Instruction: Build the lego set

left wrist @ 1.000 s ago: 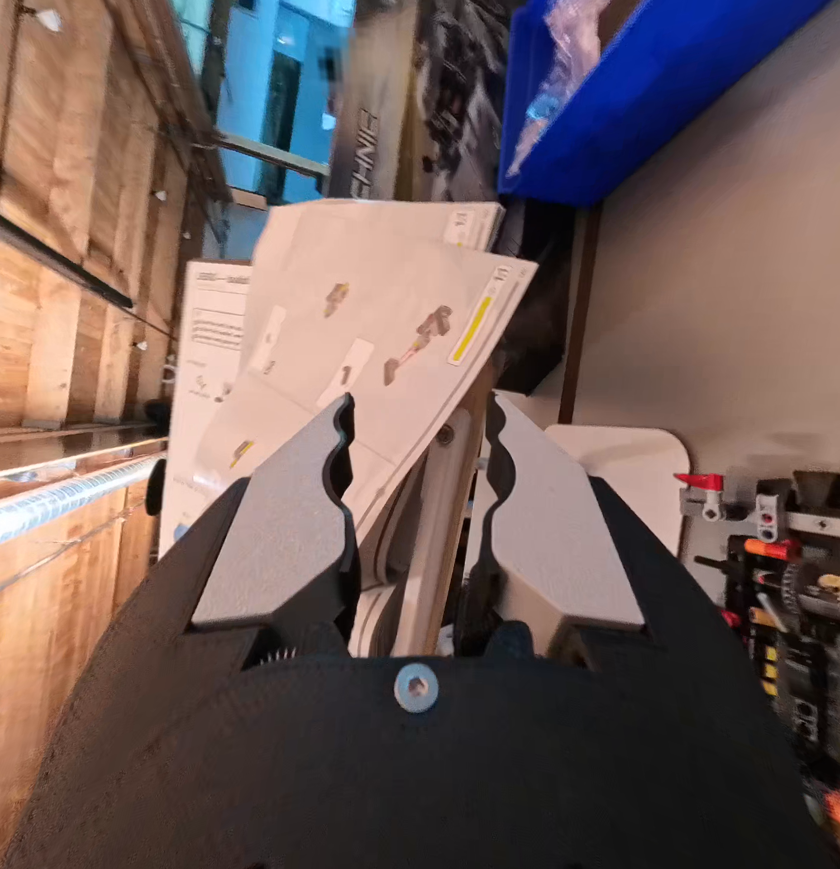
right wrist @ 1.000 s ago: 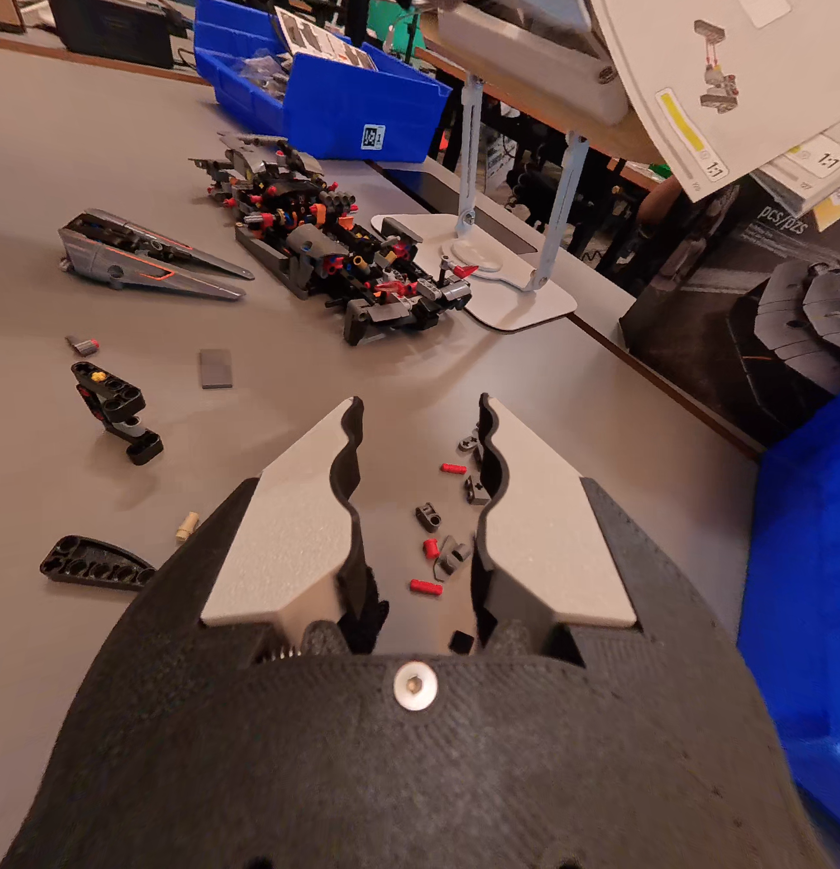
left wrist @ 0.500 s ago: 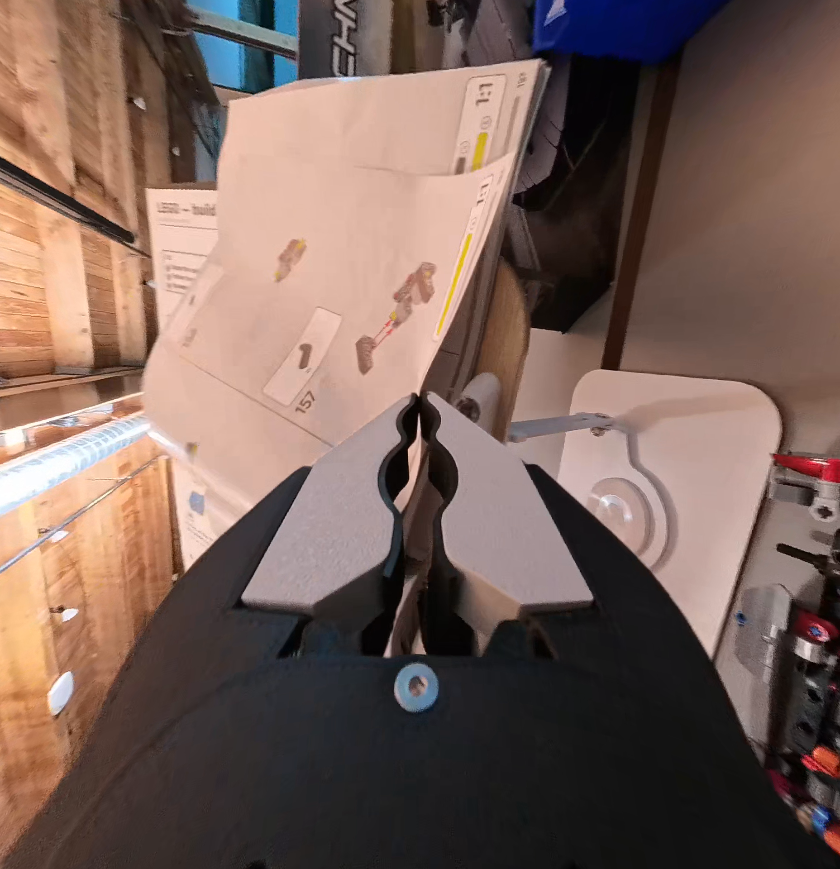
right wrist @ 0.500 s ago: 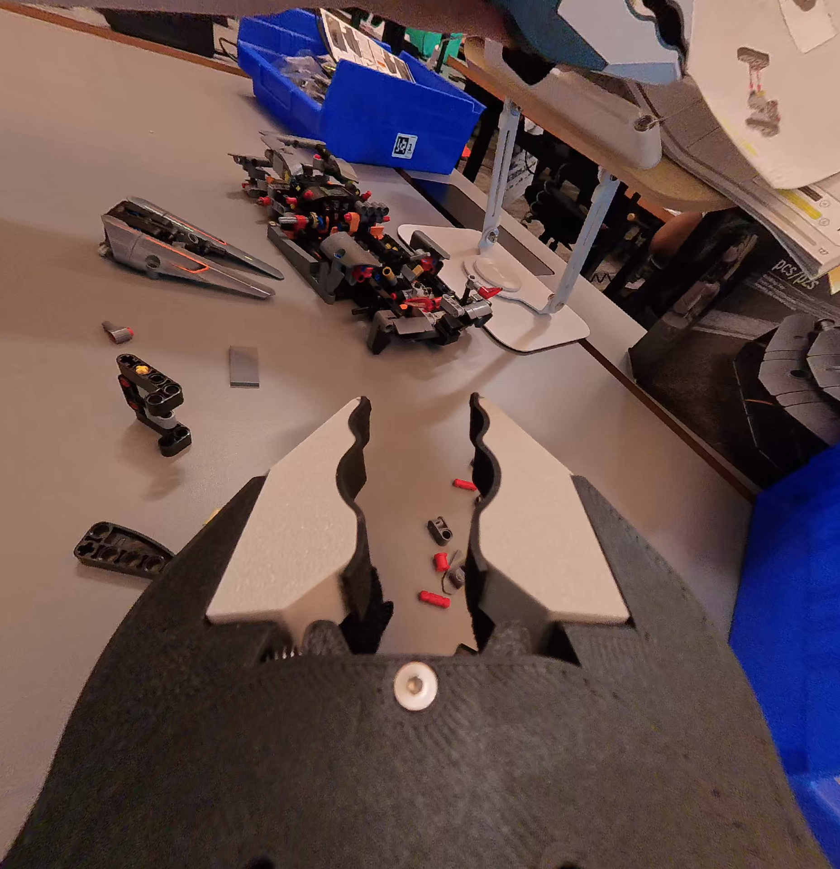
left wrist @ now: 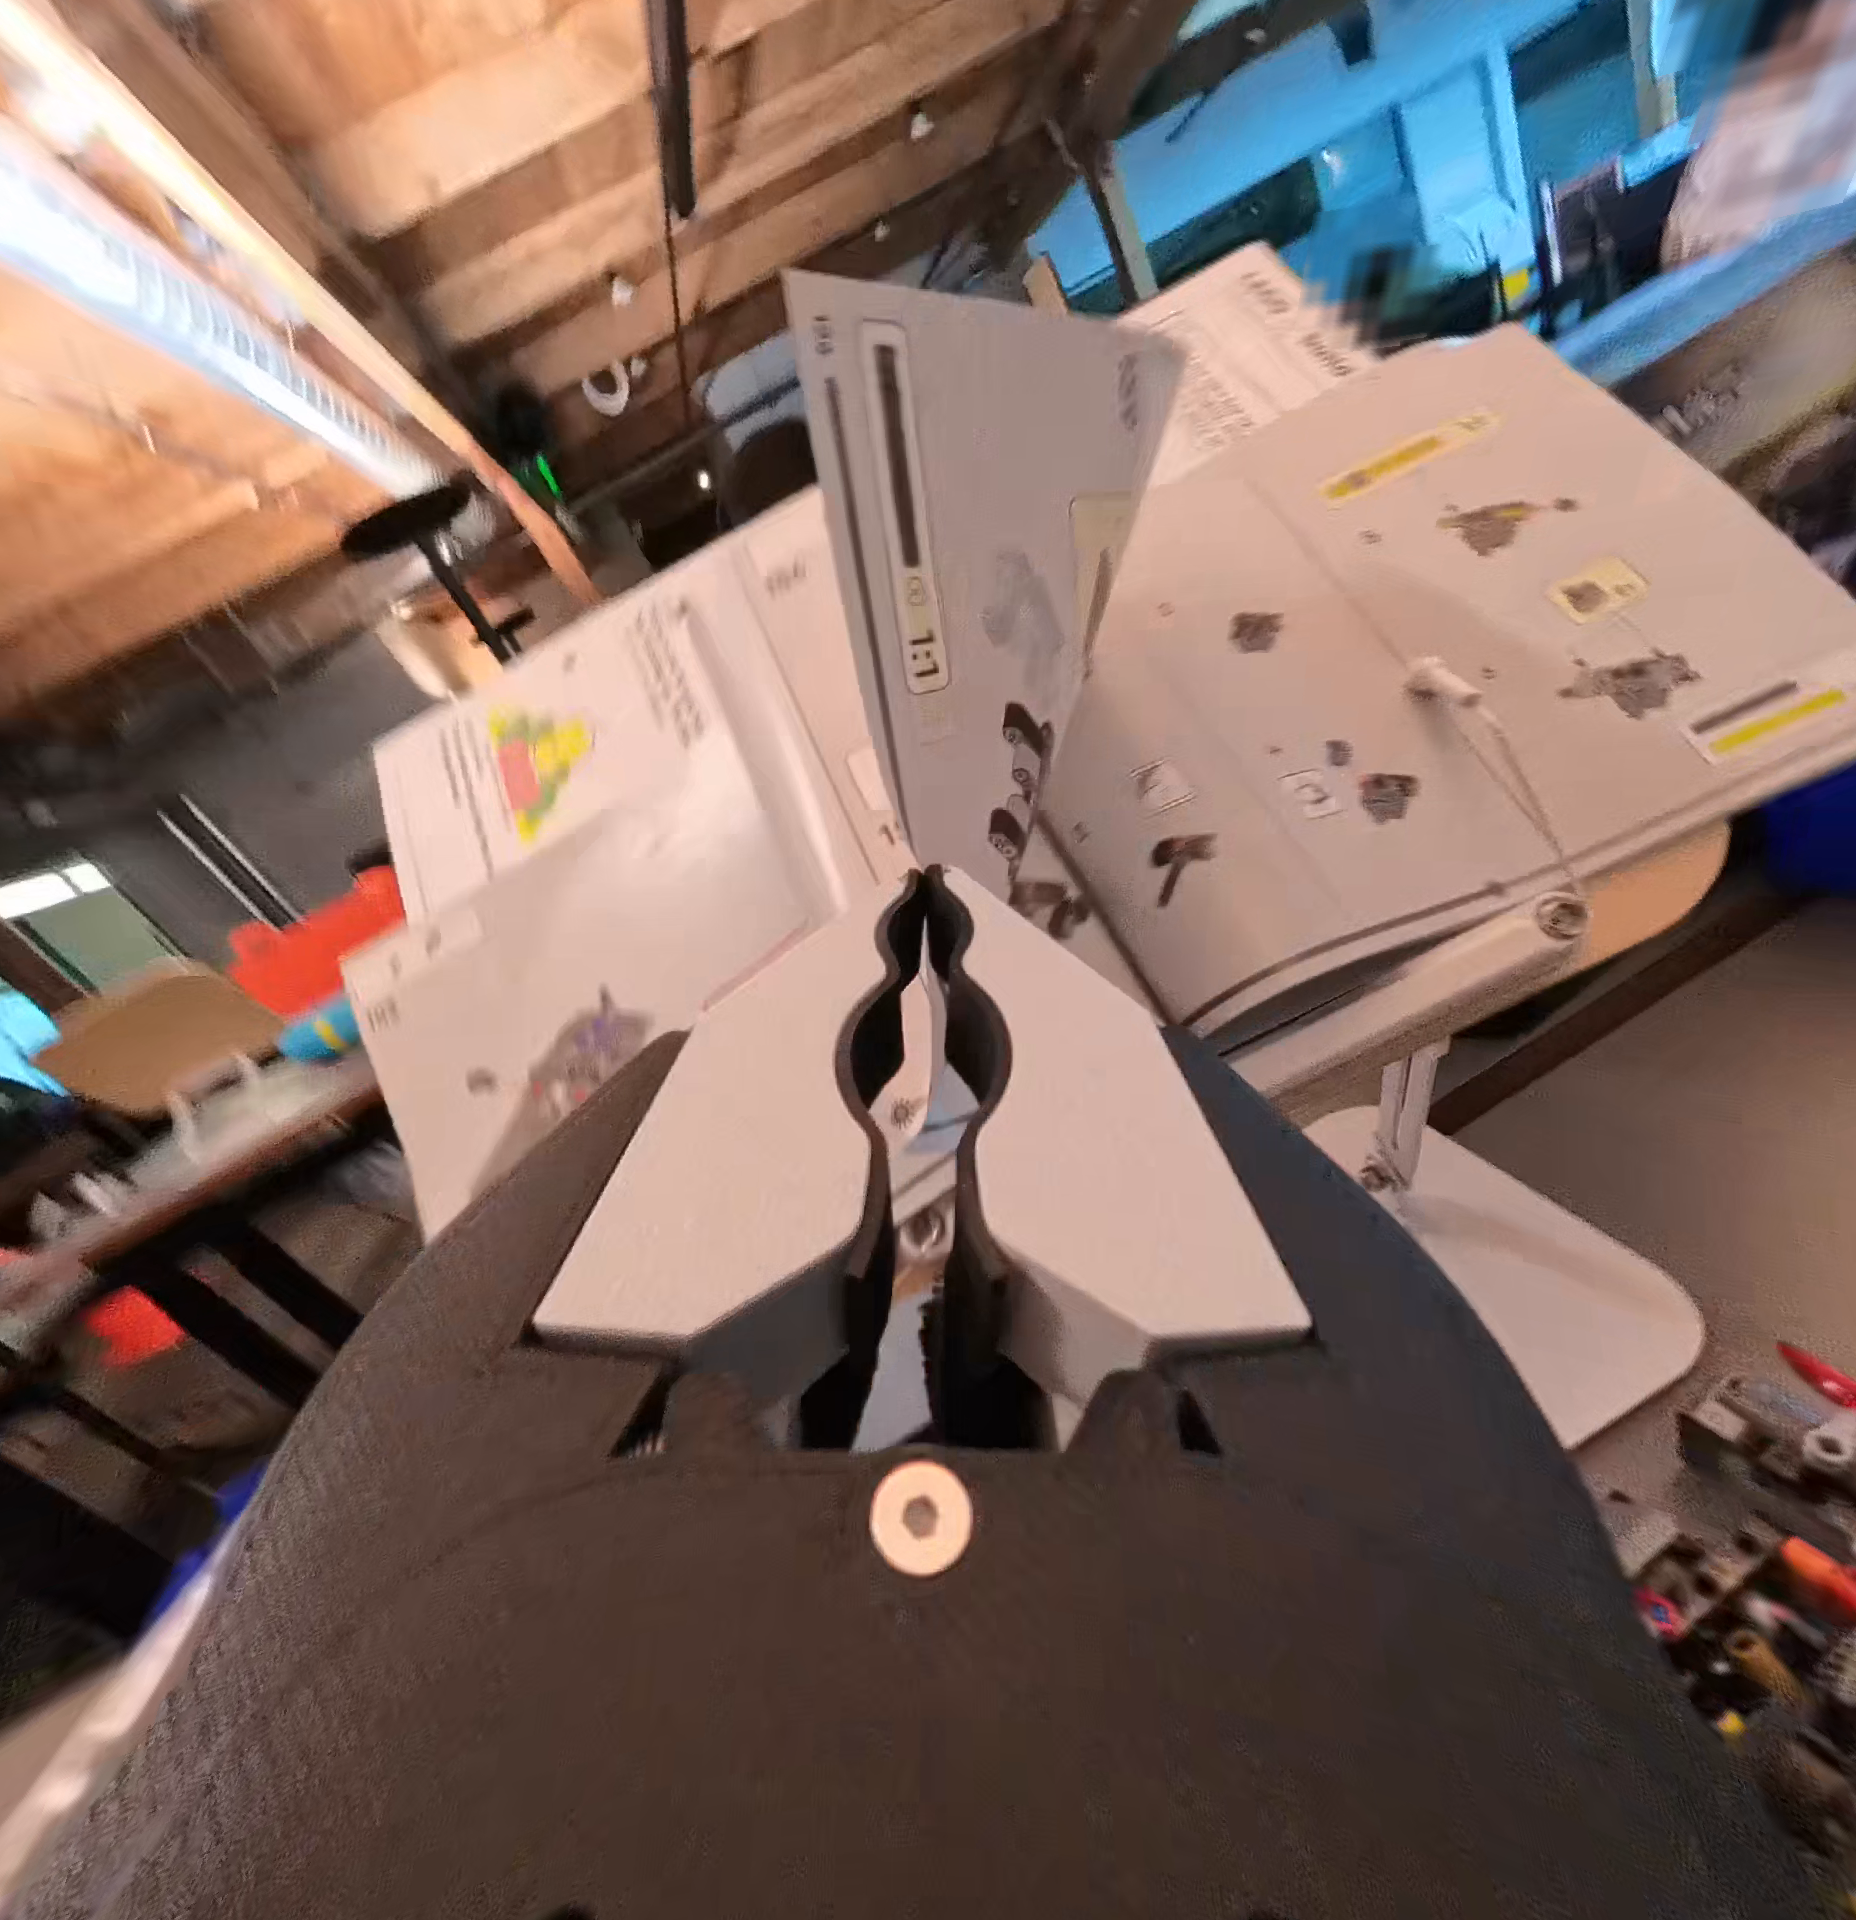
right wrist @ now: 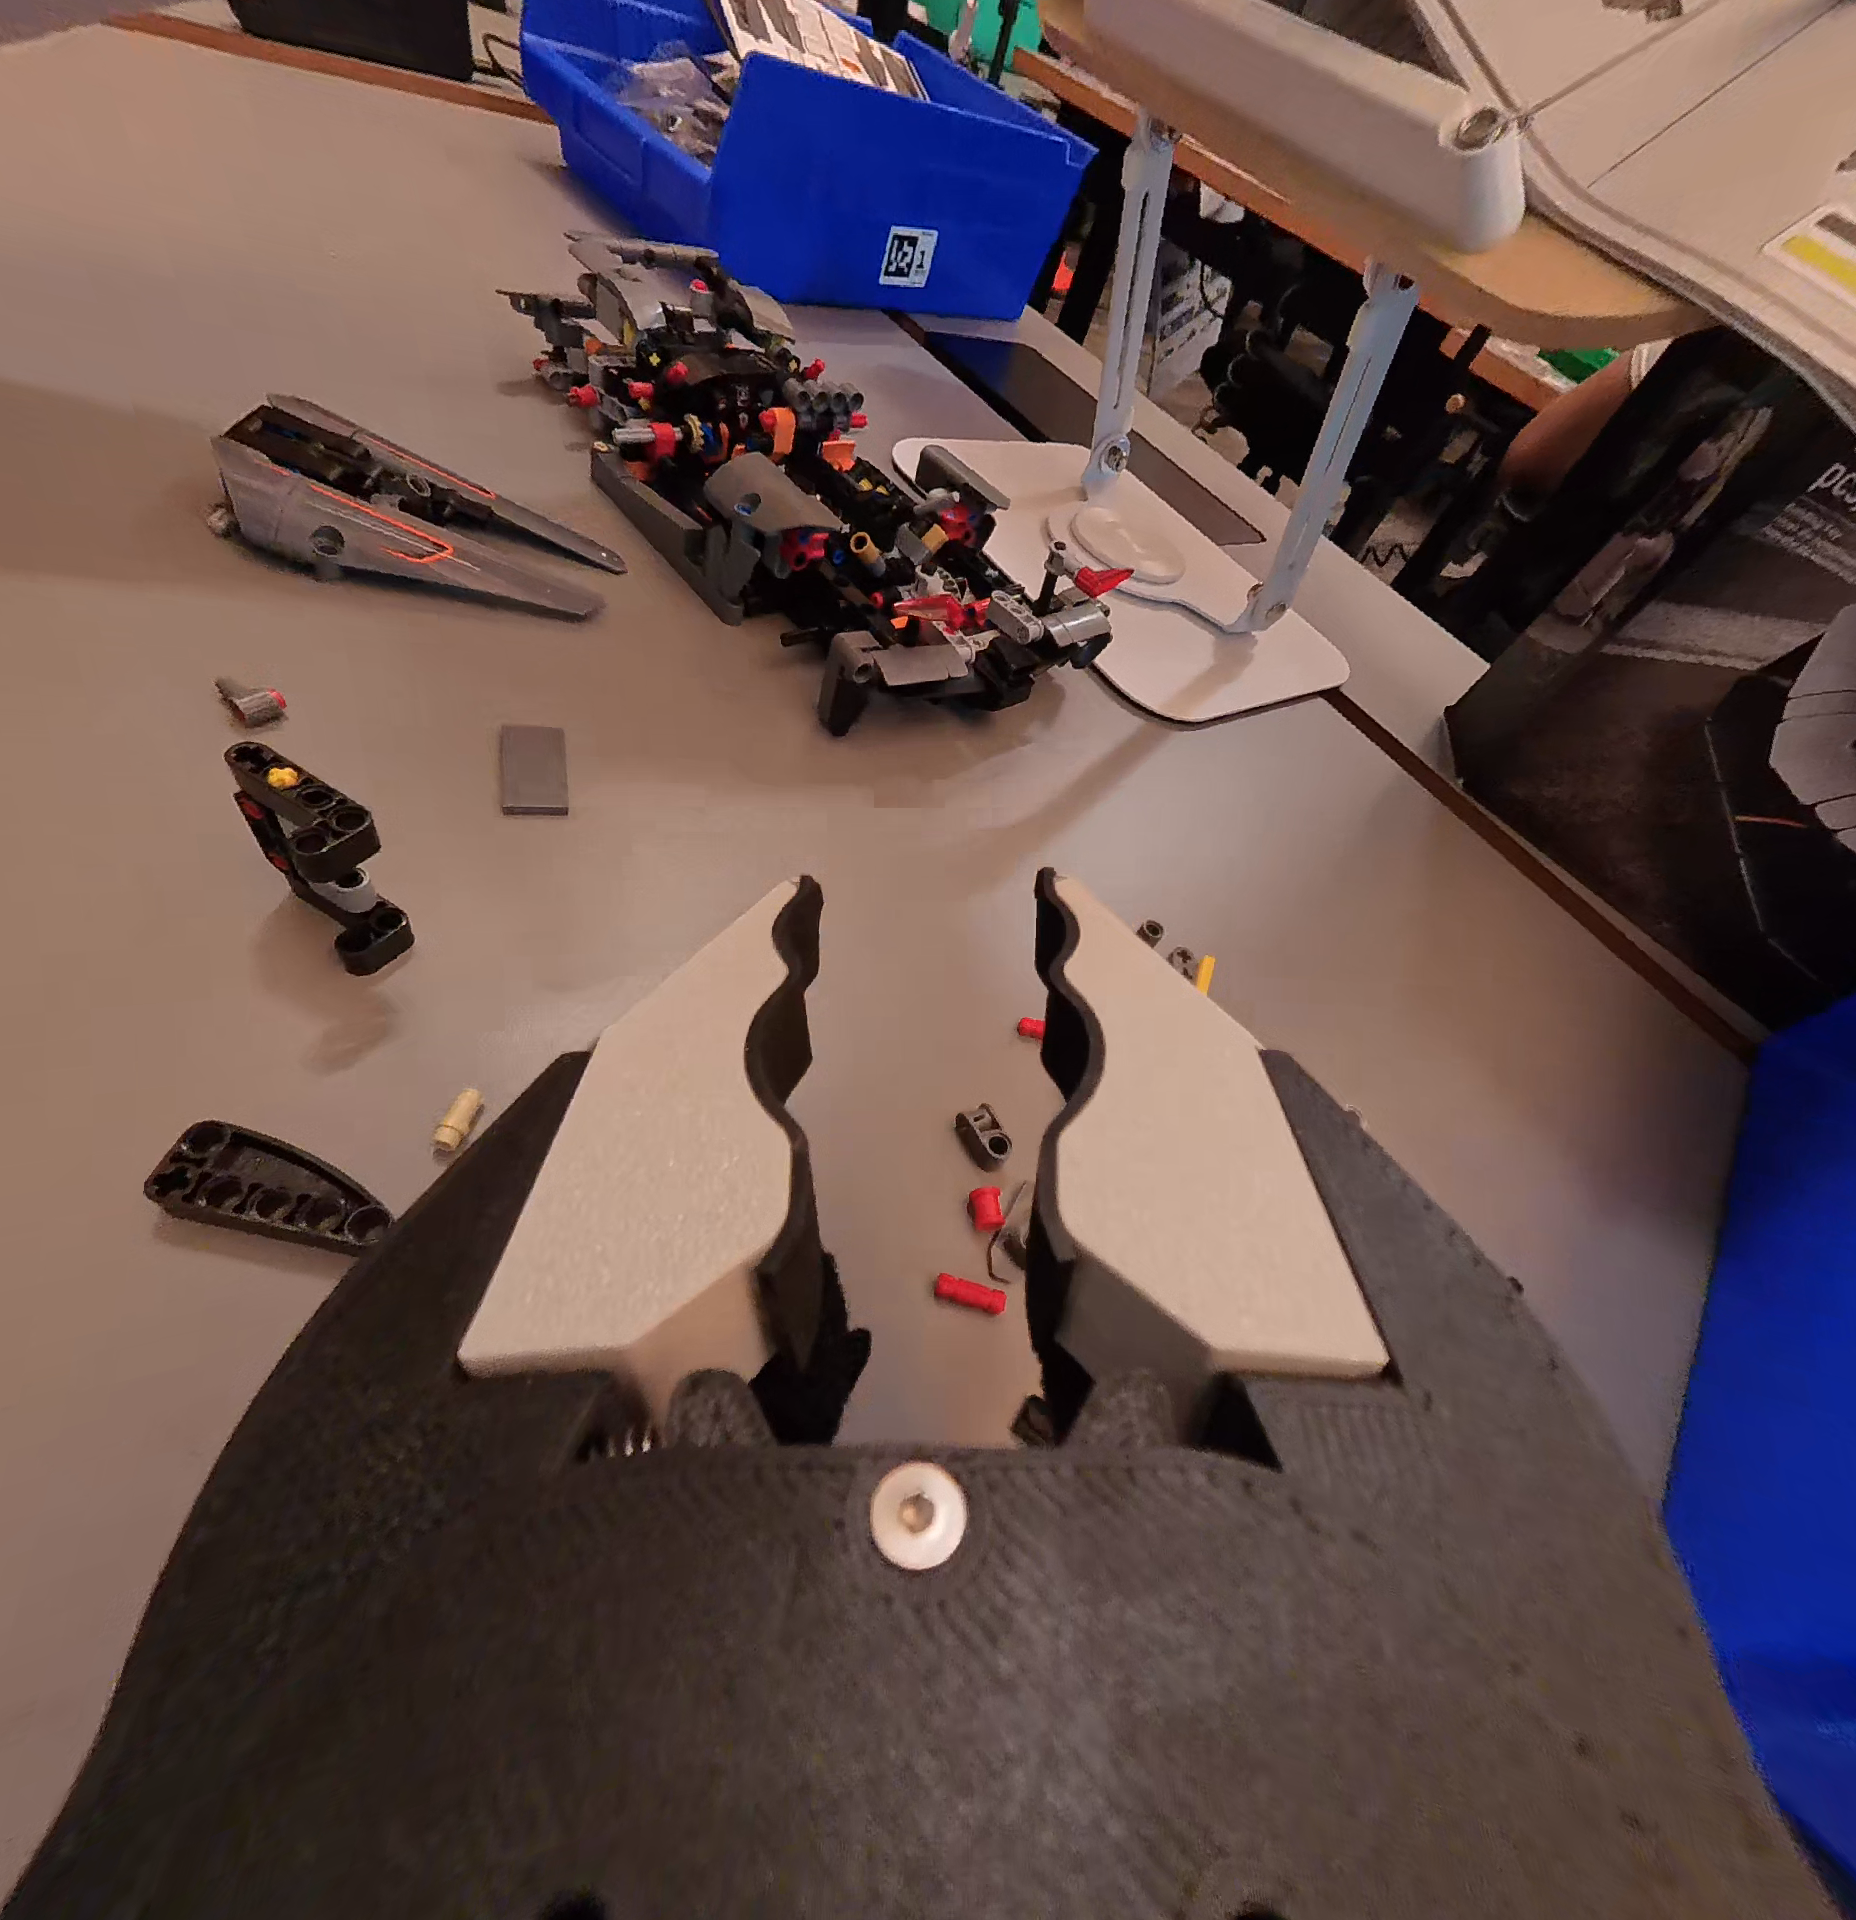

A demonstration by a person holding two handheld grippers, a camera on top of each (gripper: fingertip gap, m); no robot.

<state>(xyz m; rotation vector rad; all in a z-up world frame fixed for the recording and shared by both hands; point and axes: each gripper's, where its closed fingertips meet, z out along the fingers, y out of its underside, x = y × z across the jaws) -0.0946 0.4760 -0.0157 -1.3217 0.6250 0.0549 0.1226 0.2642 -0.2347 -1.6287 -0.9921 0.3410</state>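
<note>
Left hand-held gripper [left wrist: 929,883] pinches a booklet page [left wrist: 965,582] (right hand-held gripper [right wrist: 929,899] agape over scattered pins [right wrist: 971,1294])

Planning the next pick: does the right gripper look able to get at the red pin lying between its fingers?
Probably yes. The right gripper is open and empty, and the red pin lies on bare table between its fingers, with only small loose pieces nearby.
</note>
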